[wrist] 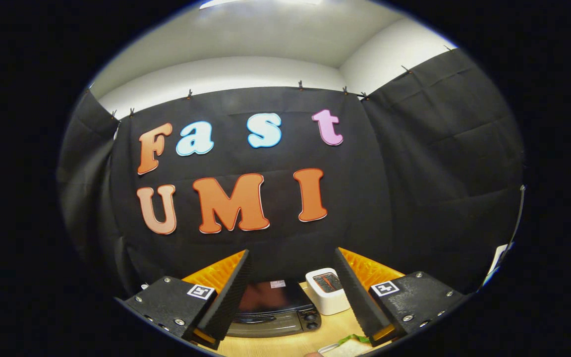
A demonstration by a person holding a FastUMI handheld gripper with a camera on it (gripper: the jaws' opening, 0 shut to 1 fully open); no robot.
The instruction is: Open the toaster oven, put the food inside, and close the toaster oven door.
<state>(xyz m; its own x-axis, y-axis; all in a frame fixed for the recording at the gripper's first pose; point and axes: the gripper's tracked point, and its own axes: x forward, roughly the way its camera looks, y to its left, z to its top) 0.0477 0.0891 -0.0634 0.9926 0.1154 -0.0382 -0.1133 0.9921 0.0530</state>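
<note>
Low in the frame, the gripper (293, 270) is held high above a wooden table (293, 343), its jaws wide apart and clamped on nothing. The left finger (231, 292) slants up from the lower left. Just right of it, in the gap between the jaws and well beyond them, sits the oven (273, 310), a dark box with a glossy top and a grey front. Its door looks shut, with a handle bar across the front; two knobs (310, 320) sit at the right end of that front. Its left part is hidden behind the left finger.

Right of the oven and close beside it stands a white toaster (326, 291), partly covered by the right finger (357, 297). At the bottom centre-right of the frame, near the right finger's base, lies the food (347, 345), pale with a green edge; too little shows to tell what kind it is.
</note>
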